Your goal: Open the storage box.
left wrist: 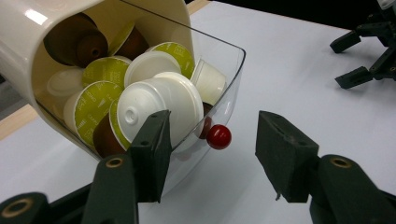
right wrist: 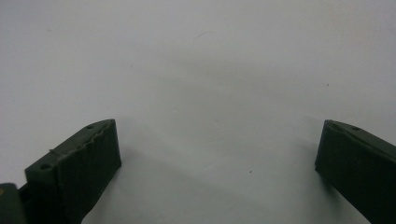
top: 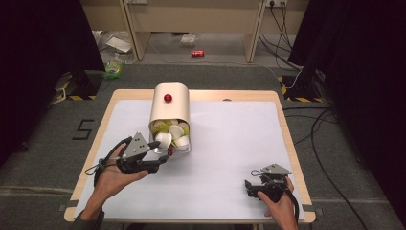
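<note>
Capsule bin (top: 169, 103) lay tipped on the surface (top: 230, 143), drawer (left wrist: 219, 95) slid partway out and full of pods (left wrist: 156, 100). Left gripper (left wrist: 212, 149) sat at the drawer front — jaws parted, gripping nothing, red knob (left wrist: 218, 136) between them. Right gripper (top: 256, 184) rested well clear of the bin, open and empty. Step, by my reading: reaching for the knob. Next — close squarely on it.

Container (top: 169, 103): cream shell, clear drawer (left wrist: 223, 70) at front, glossy red knob (left wrist: 218, 136). Capsules (left wrist: 154, 95): white bodies, brown bodies, lime-green foil lids with faint pale print. Table (top: 239, 143): plain white sheet, light wood edge. Left gripper (left wrist: 212, 154) and right gripper (top: 250, 187): matt black fingers (left wrist: 152, 149), brass-coloured rivets, grey top plates. Floor (top: 215, 76): grey carpet, one red can (top: 197, 53).
</note>
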The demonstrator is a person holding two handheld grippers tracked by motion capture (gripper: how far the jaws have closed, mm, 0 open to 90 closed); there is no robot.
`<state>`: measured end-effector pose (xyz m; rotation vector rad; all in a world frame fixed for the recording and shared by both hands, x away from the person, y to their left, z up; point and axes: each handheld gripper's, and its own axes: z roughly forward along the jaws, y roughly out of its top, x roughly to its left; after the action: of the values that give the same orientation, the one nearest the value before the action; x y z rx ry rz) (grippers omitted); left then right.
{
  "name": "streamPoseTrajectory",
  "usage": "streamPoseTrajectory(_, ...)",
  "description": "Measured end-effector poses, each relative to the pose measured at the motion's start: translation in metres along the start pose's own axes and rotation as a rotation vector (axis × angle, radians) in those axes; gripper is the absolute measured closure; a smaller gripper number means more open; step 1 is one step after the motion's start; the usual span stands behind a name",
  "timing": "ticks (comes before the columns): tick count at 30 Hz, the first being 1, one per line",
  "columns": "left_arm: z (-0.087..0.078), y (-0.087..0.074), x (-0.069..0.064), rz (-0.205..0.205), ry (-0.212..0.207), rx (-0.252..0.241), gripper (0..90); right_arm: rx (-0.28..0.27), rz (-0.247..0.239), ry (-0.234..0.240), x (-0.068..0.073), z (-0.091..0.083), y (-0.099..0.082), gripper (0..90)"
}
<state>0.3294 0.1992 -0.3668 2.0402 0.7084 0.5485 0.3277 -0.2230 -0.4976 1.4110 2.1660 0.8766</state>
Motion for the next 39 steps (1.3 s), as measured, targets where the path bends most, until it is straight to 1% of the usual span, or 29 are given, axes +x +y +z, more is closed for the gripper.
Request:
streamPoseTrajectory(2,0.0,-0.001,-0.001,-0.002,0.003,-0.002,45.2,-0.001,-0.001,0.0,0.0,0.0,0.0,0.4)
streamPoseTrajectory(8,-0.003,-0.004,-0.005,-0.001,-0.013,0.001,45.1,-0.001,0.0,0.0,0.0,0.0,0.0,0.4)
streamPoseTrajectory(13,-0.005,-0.007,-0.009,-0.004,-0.013,-0.002,45.1,0.0,0.0,-0.001,0.0,0.0,0.0,0.4)
streamPoseTrajectory(26,-0.008,-0.011,-0.015,0.0,-0.024,0.012,44.8,-0.001,-0.002,0.0,0.0,0.0,0.0,0.4)
streamPoseTrajectory(33,-0.01,-0.015,-0.019,-0.008,-0.031,0.009,44.8,0.0,-0.001,0.0,0.0,0.0,0.0,0.4)
streamPoseTrajectory(36,-0.011,-0.018,-0.022,-0.01,-0.023,0.005,44.7,0.0,-0.001,0.0,0.0,0.0,0.0,0.4)
streamPoseTrajectory(39,-0.012,-0.021,-0.023,-0.012,-0.025,0.004,44.6,0.001,0.003,0.0,0.0,0.0,0.0,0.4)
